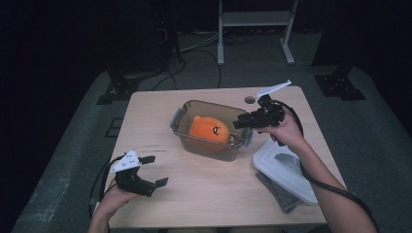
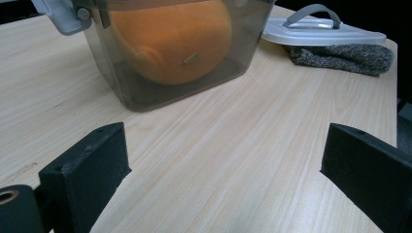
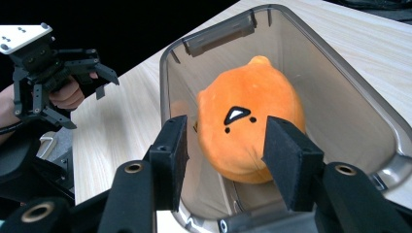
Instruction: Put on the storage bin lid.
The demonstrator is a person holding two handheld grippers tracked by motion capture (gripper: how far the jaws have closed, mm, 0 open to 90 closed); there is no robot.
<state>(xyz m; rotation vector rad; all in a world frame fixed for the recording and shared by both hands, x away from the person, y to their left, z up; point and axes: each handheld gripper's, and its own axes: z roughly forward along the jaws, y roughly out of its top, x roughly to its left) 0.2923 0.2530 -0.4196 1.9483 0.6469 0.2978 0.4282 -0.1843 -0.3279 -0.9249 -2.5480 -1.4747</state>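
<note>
Hovering fingers (image 3: 223,160) over container rim (image 3: 167,92)

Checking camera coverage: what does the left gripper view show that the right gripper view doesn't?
Left gripper view alone: the white lid lying on a grey cloth, and the left gripper with jaws wide open over bare table. Right gripper view alone: the toy's stitched face, seen from above between the right gripper jaws, which stand open. Both: the orange plush toy inside the clear container.

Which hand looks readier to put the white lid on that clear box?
Right. The right hand-held gripper hovers open at the clear plastic box, with the white rectangular lid beside that forearm. The left hand-held gripper sits across the table.
</note>
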